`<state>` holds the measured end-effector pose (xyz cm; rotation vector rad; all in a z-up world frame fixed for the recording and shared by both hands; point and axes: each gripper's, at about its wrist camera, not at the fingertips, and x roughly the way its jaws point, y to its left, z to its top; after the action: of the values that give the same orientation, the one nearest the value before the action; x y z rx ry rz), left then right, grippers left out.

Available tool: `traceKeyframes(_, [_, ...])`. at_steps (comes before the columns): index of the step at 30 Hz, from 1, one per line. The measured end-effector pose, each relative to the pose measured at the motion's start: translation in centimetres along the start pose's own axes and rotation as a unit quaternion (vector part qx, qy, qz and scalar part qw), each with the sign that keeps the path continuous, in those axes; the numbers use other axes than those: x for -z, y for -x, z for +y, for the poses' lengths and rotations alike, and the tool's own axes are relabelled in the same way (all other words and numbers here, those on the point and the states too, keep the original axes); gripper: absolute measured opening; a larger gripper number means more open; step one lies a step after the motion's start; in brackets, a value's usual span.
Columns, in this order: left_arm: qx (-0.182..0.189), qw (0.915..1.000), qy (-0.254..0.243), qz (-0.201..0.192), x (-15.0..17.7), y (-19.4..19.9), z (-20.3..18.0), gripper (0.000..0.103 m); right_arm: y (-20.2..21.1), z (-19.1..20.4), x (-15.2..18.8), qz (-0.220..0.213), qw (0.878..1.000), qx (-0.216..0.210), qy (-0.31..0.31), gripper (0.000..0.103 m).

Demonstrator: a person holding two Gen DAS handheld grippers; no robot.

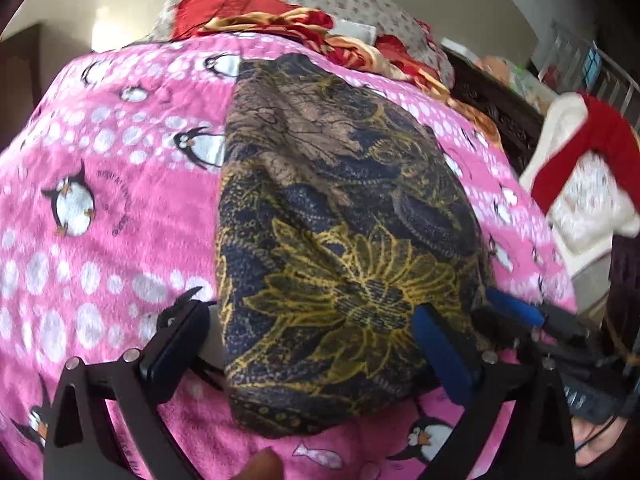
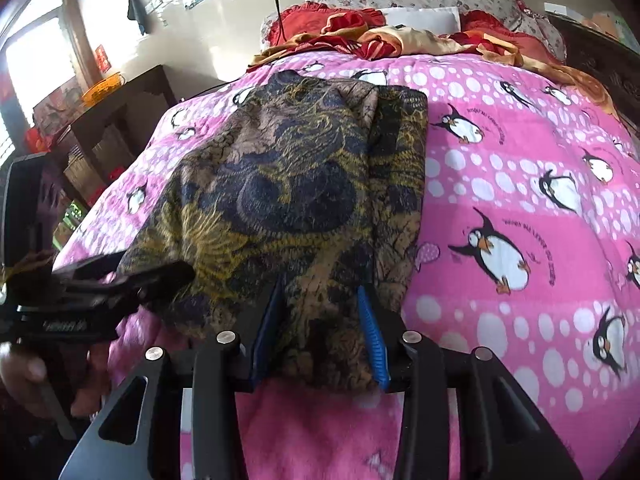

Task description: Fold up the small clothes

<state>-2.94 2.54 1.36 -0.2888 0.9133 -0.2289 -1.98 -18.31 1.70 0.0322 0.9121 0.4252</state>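
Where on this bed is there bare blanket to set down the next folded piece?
Bare pink penguin blanket lies right of the dark patterned cloth, up to the red and gold bedding at the head. A second patch lies left of the cloth. It is crowded at the cloth's near edge, where both hand-held grippers sit.

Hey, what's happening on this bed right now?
A person holding a tool in each hand is folding a dark patterned garment on a pink penguin blanket. The garment lies folded into a long strip. The left tool stands wide open astride its near end, gripping nothing. The right tool sits at the near edge with cloth between its blue pads; whether they pinch it is unclear.
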Motion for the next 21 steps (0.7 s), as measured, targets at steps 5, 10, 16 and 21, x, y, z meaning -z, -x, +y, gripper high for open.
traceKeyframes(5, [0.025,0.9991,0.02,0.029,-1.0,1.2,0.7,0.103,0.5,0.3,-1.7,0.027,1.0,0.004,0.009,0.048])
traceKeyframes(10, [0.01,0.9989,-0.035,-0.03,-4.3,4.5,-3.0,0.103,2.9,1.3,-6.7,-0.067,0.996,0.06,0.022,0.048])
traceKeyframes(16, [0.006,0.9995,-0.024,0.02,-5.5,-0.7,-4.1,0.103,-1.2,1.1,-15.1,-0.08,0.996,0.022,0.045,0.035])
traceKeyframes(21, [-0.046,0.9967,-0.066,0.006,-3.6,-2.8,-4.7,0.103,-8.8,-0.2,-17.2,0.014,0.999,0.011,0.051,0.027])
